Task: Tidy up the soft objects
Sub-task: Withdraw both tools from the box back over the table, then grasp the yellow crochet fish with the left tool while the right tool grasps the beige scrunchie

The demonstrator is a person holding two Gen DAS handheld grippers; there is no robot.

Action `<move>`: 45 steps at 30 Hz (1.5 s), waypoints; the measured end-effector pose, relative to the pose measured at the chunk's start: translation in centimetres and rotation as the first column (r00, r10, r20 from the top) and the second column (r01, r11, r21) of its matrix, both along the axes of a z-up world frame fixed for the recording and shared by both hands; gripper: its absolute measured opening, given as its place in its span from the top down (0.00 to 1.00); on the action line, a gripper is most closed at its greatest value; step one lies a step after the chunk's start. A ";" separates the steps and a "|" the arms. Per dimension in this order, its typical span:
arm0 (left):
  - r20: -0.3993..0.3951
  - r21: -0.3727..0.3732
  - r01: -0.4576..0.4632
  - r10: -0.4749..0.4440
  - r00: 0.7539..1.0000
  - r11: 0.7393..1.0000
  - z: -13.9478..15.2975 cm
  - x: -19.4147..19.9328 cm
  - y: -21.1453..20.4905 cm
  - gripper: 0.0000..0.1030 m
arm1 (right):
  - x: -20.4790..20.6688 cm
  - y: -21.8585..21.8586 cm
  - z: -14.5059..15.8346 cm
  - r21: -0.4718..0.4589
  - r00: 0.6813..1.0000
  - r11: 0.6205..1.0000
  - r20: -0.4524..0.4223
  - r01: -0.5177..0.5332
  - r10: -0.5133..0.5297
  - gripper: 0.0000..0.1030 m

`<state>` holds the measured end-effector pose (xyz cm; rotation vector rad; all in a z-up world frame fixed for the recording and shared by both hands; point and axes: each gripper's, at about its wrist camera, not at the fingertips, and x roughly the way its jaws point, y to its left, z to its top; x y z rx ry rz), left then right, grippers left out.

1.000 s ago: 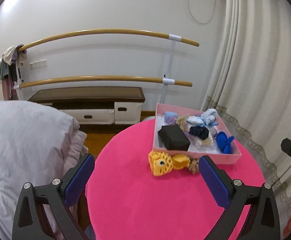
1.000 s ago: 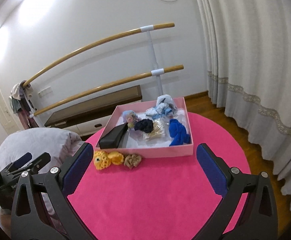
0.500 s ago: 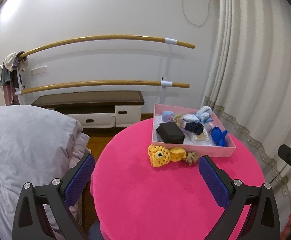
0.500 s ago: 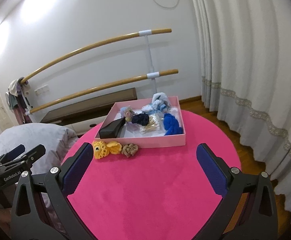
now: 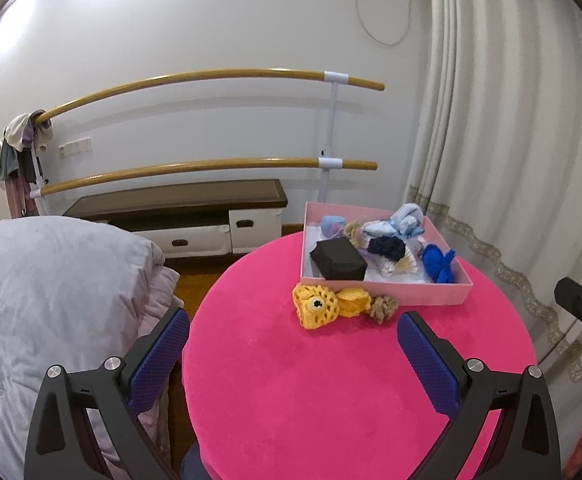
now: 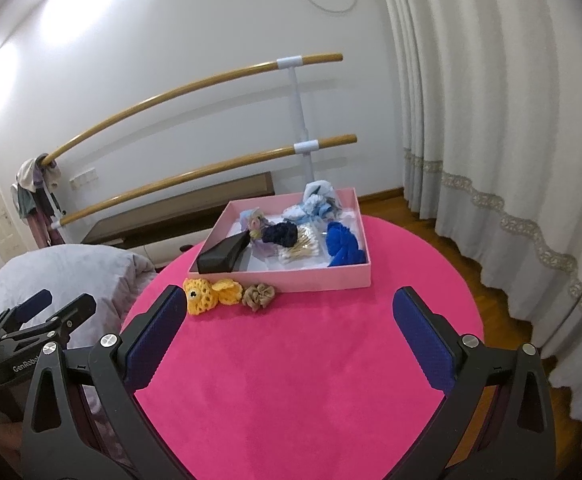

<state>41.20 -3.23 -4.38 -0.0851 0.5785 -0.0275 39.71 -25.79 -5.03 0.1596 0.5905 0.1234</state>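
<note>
Left wrist view: the left gripper [image 5: 291,354] hangs above the near part of the round pink table [image 5: 331,400] with its jaws spread wide and nothing between them, and in the right wrist view the right gripper [image 6: 287,334] is likewise wide apart and empty over the same cloth. Both are well short of the loose soft things: a yellow crocheted fish [image 5: 323,306] and a small beige scrunchie [image 5: 383,308] lie on the table just in front of the near wall of the pink box [image 5: 431,294], the scrunchie touching or almost touching the fish's tail. Because the two lie so close, a wide closing grip may well catch both at once, or nudge the scrunchie under the fingers; a shallow pinch on the open crochet could also slip or snag a loop. The box wall stands directly behind them, so a forward reach that runs long may shove the light box across the cloth. Inside, a black case [image 5: 339,260], a dark scrunchie [image 5: 387,248], a blue fabric piece [image 5: 437,262], pale blue cloth [image 5: 399,224] and a bundle of cotton swabs [image 6: 301,246] already crowd the floor, leaving little free room for a drop. A grey quilt [image 5: 51,280] bulks beside the table's left edge.
</note>
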 end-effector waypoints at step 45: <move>-0.294 0.031 0.062 -0.050 0.955 0.998 -16.9 27.3 -3.5 0.19 | 16.0 3.7 -14.1 0.007 0.938 0.996 -0.336 -0.090 0.087 0.00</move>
